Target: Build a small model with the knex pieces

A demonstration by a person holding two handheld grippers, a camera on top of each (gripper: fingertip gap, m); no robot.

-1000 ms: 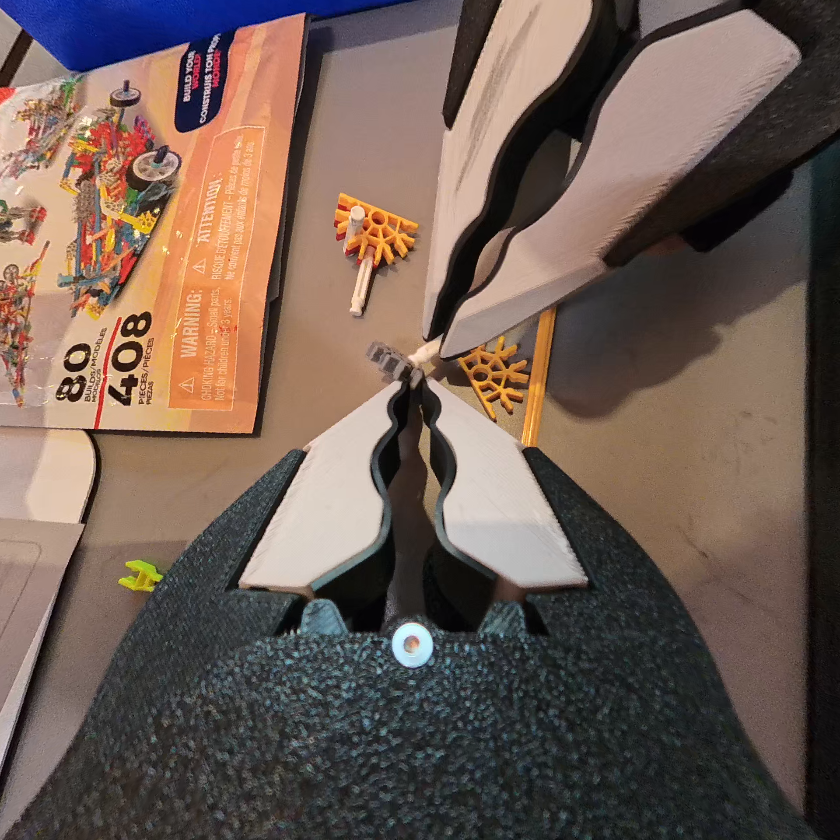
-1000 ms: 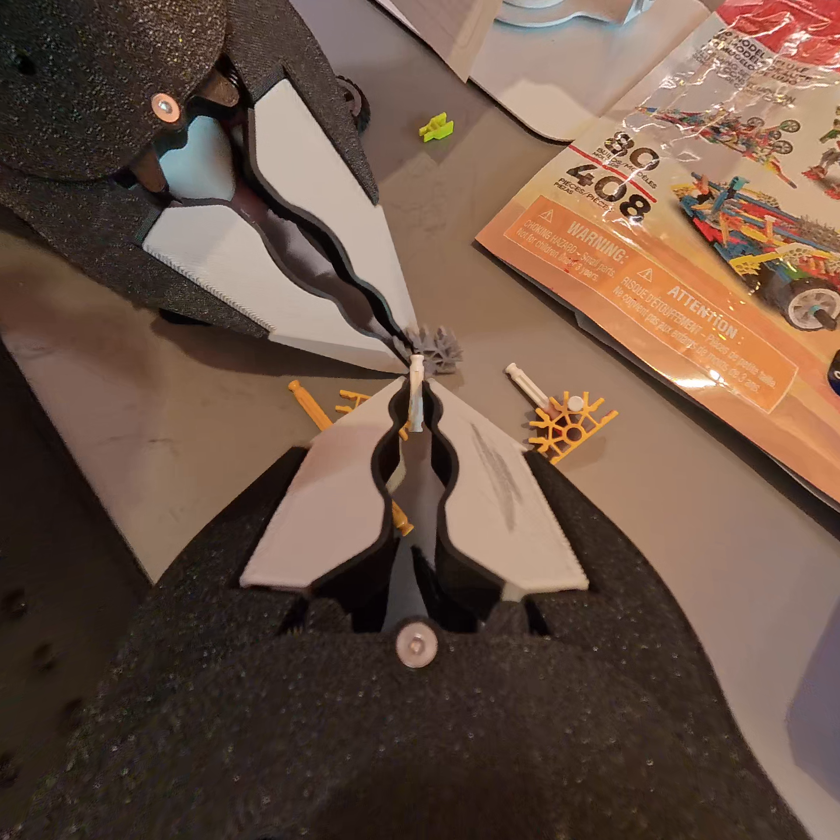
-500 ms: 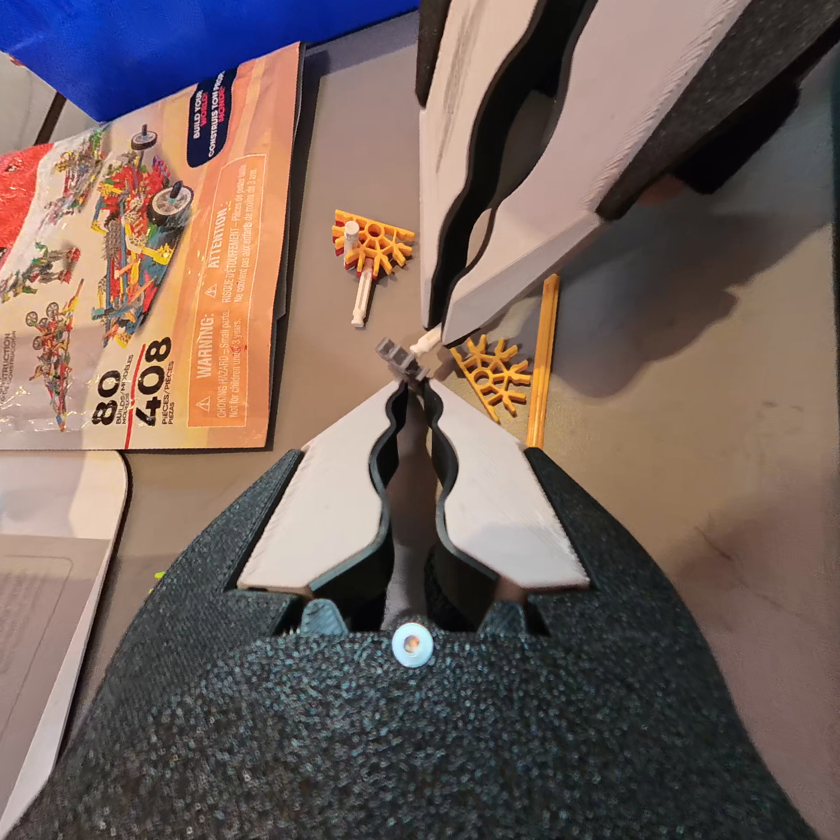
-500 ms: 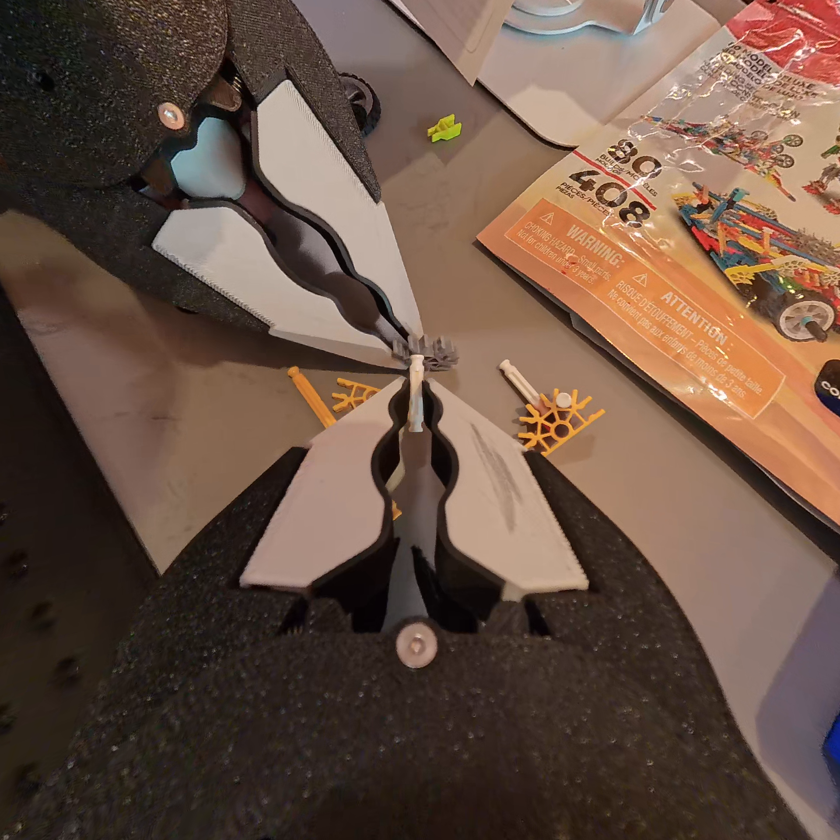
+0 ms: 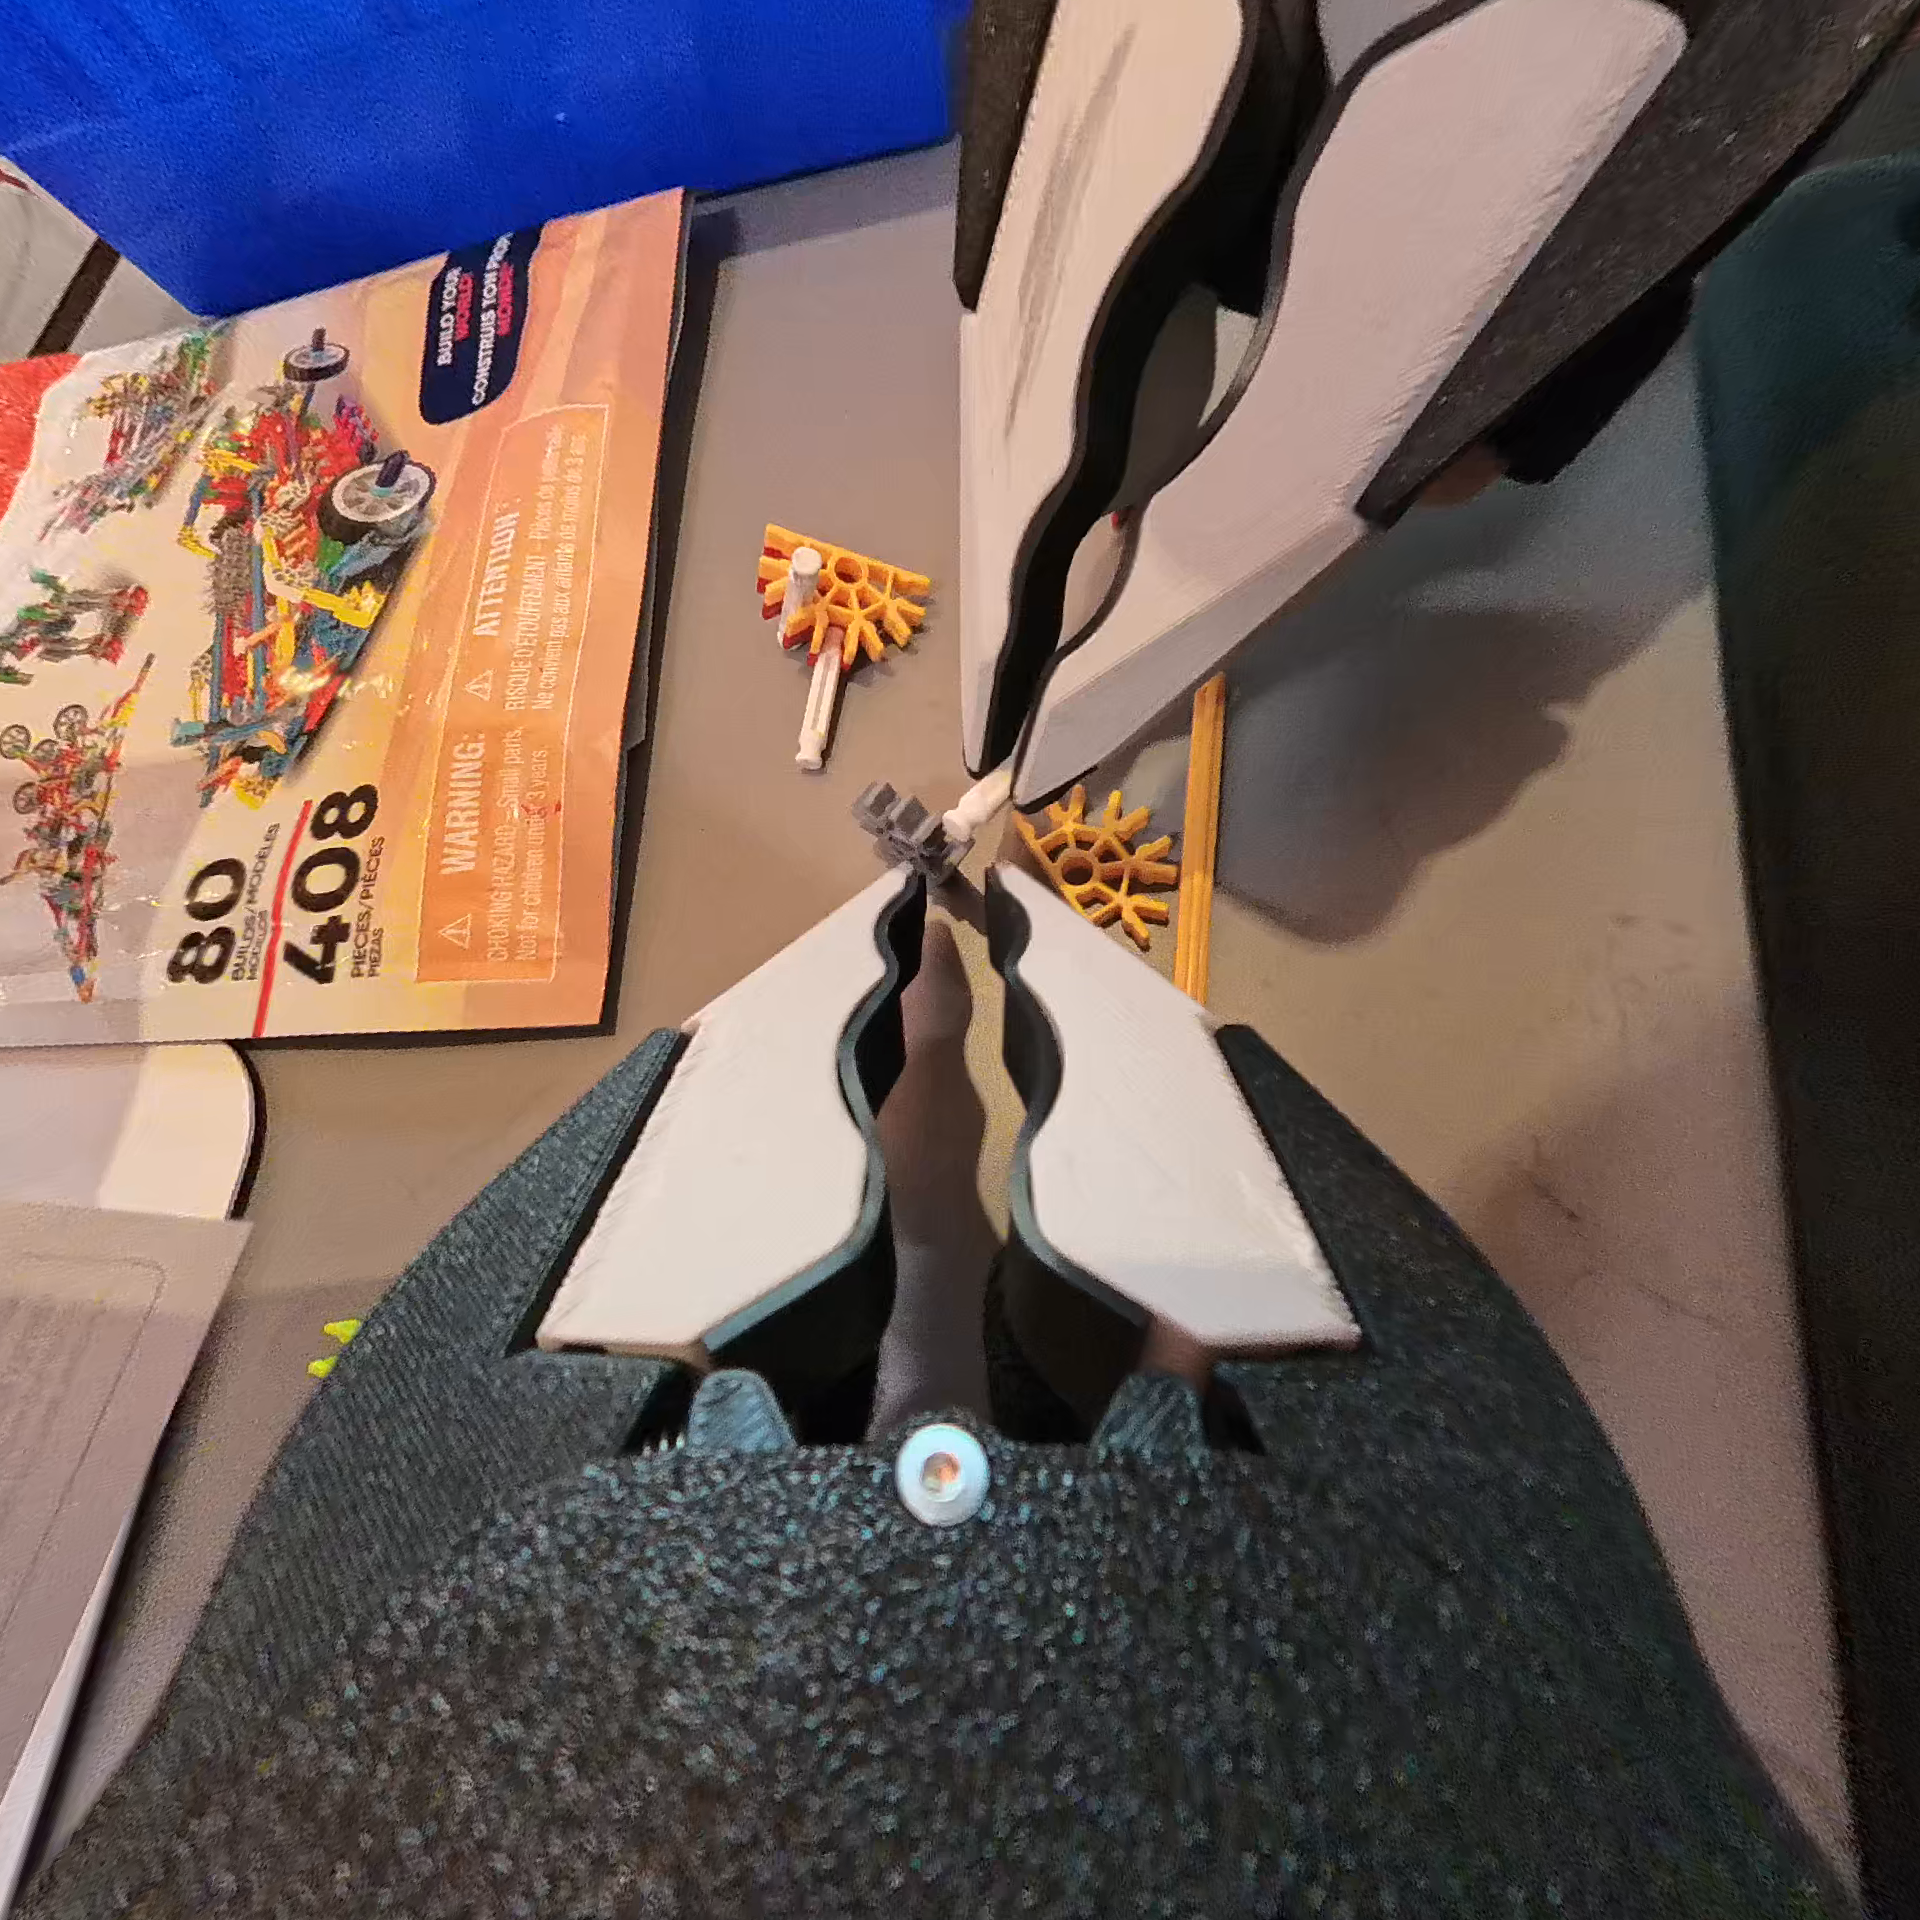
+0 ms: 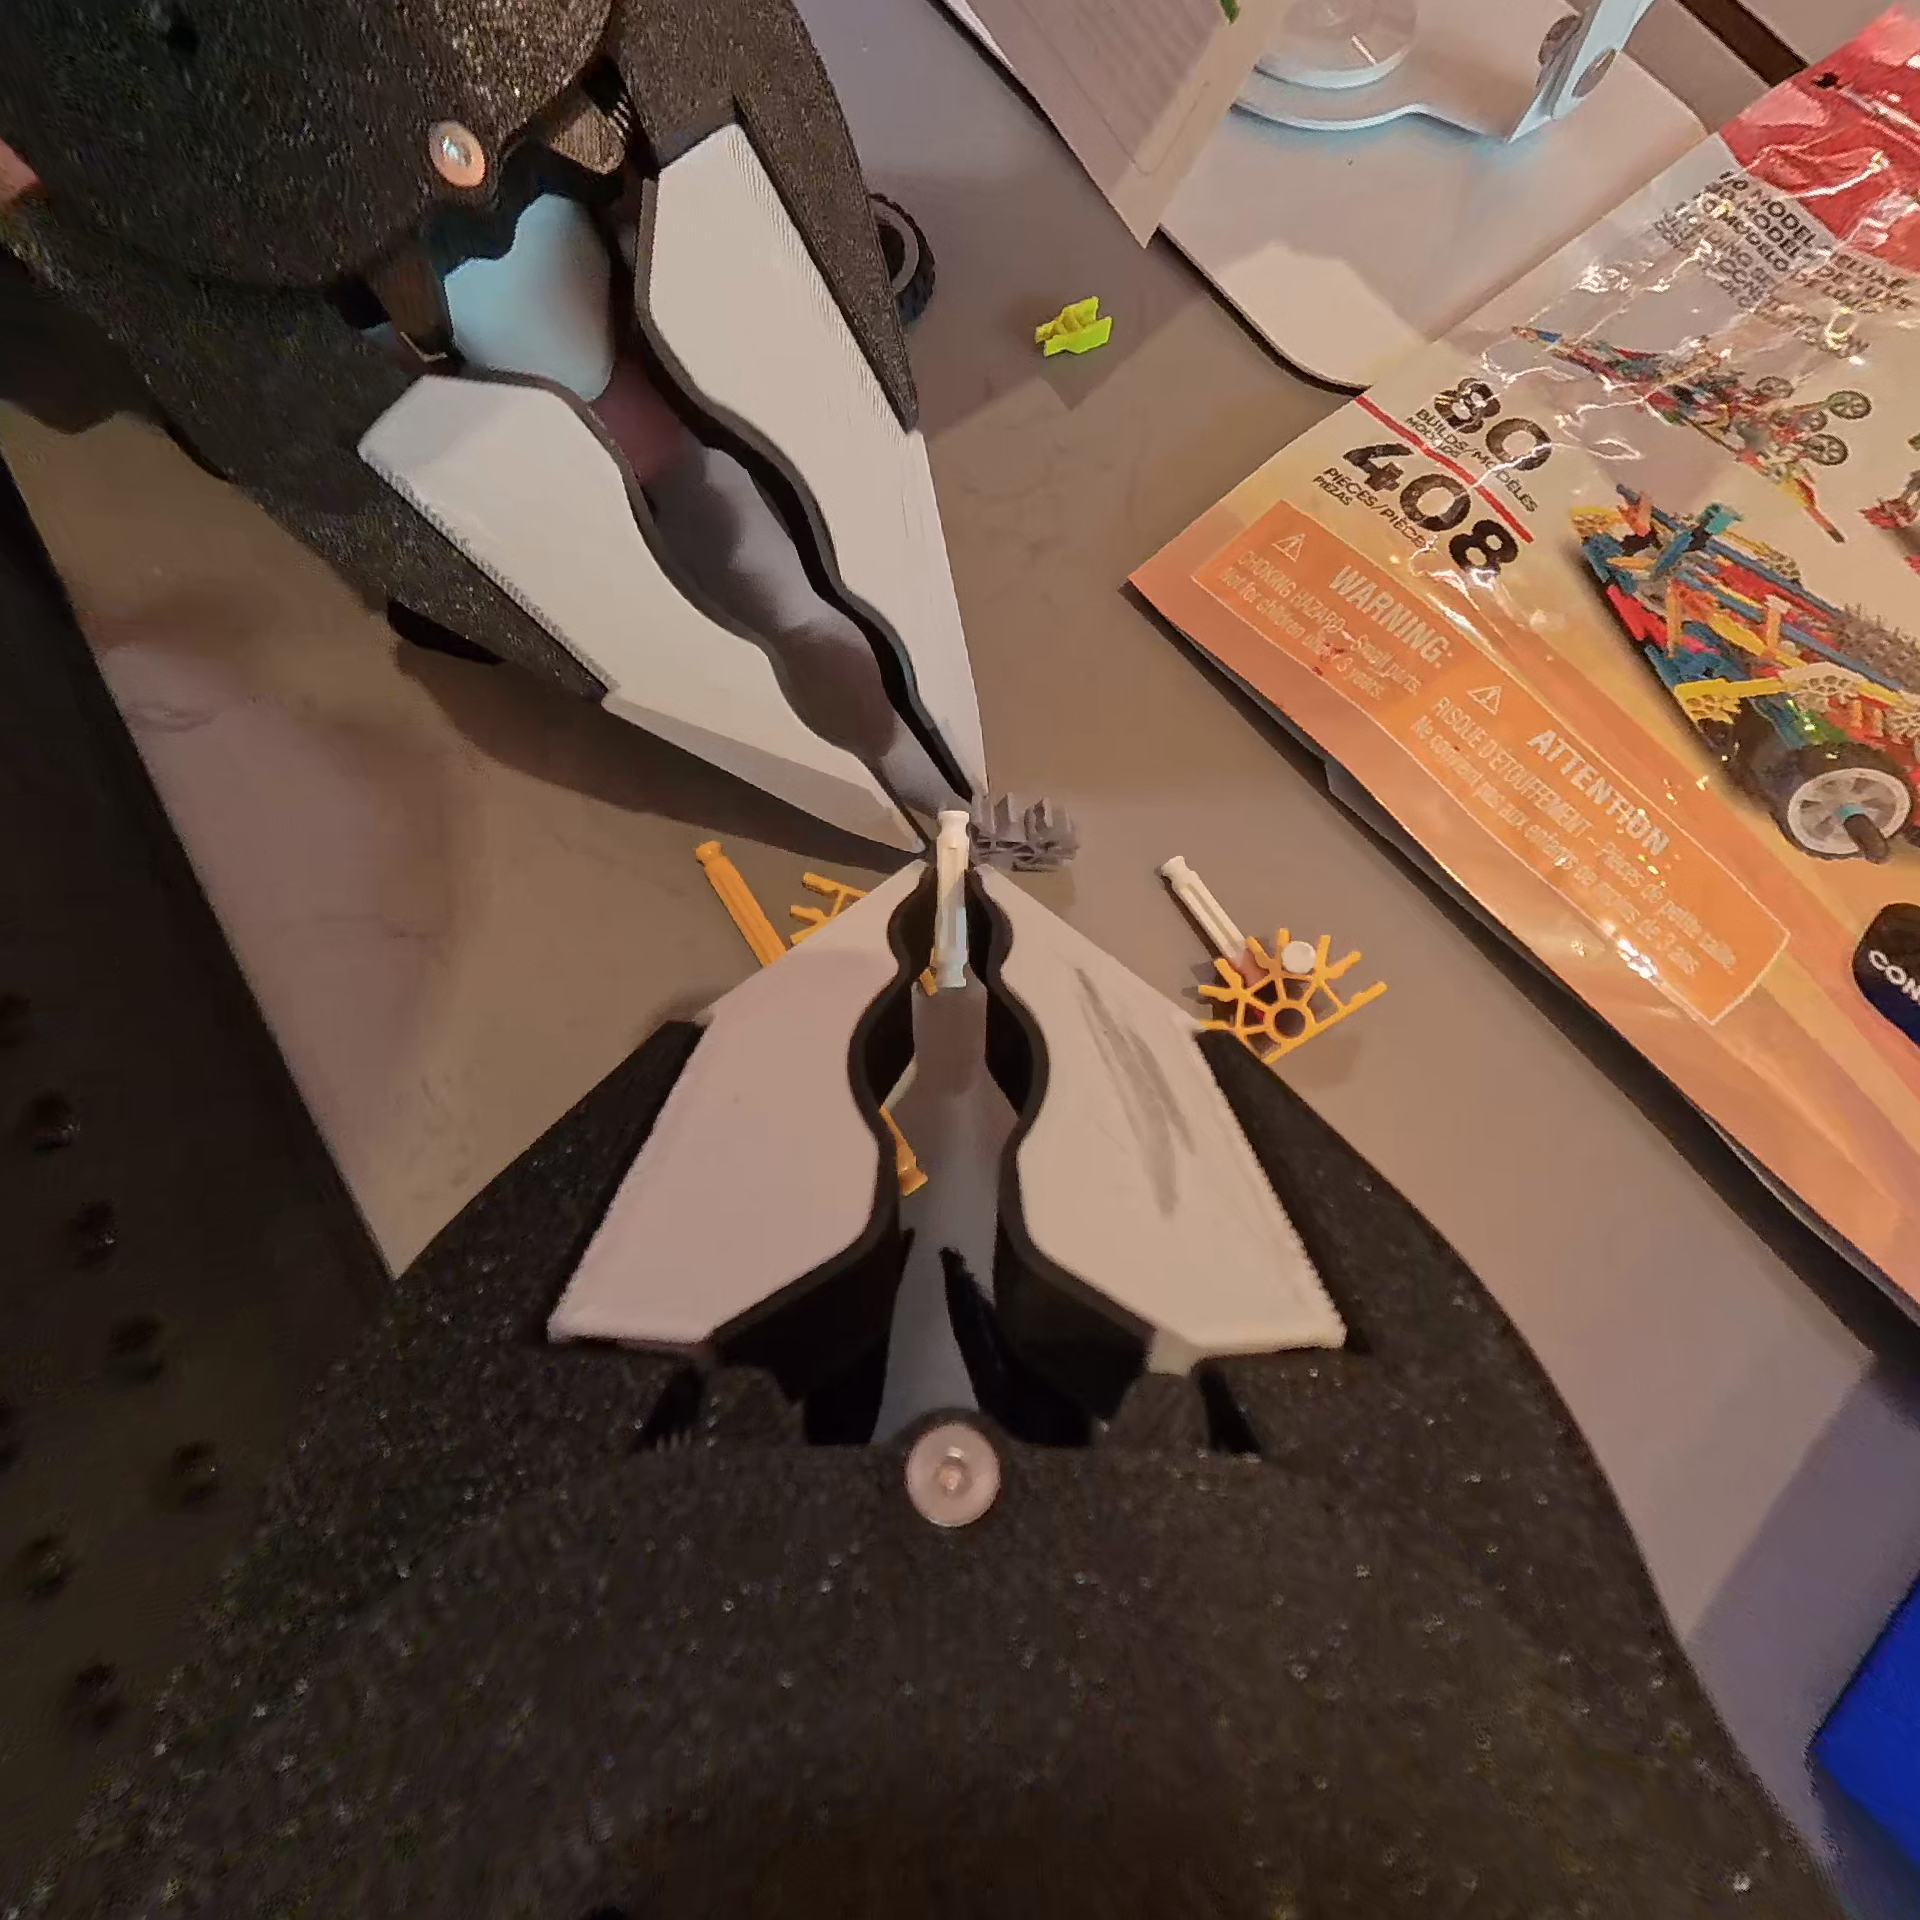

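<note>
My right gripper (image 6: 953,881) is shut on a short white rod (image 6: 951,914) that sticks out past its tips. A small grey toothed connector (image 6: 1029,831) sits on the rod's far end, just above the grey table (image 6: 1039,582). In the left wrist view my left gripper (image 5: 954,881) has its jaws a little apart, and the grey connector (image 5: 899,826) lies right at its left fingertip. The right gripper (image 5: 1003,779) comes in from the upper right there with the white rod (image 5: 977,808). The left gripper (image 6: 948,816) also shows at the upper left of the right wrist view.
A yellow snowflake connector (image 5: 1101,868) and a thin yellow rod (image 5: 1200,831) lie under the grippers. A yellow fan connector with a white rod (image 5: 847,608) lies beyond. A printed toy bag (image 5: 416,644), a blue box (image 5: 468,125), a lime piece (image 6: 1075,327) and a black wheel (image 6: 909,255) lie around. Both grippers' tips are roughly 15 cm from the lime piece (image 6: 1075,327).
My left gripper's jaws have parted from a tight grip on the grey connector. The connector stays on the white rod in the right gripper. Both grippers shifted slightly.
</note>
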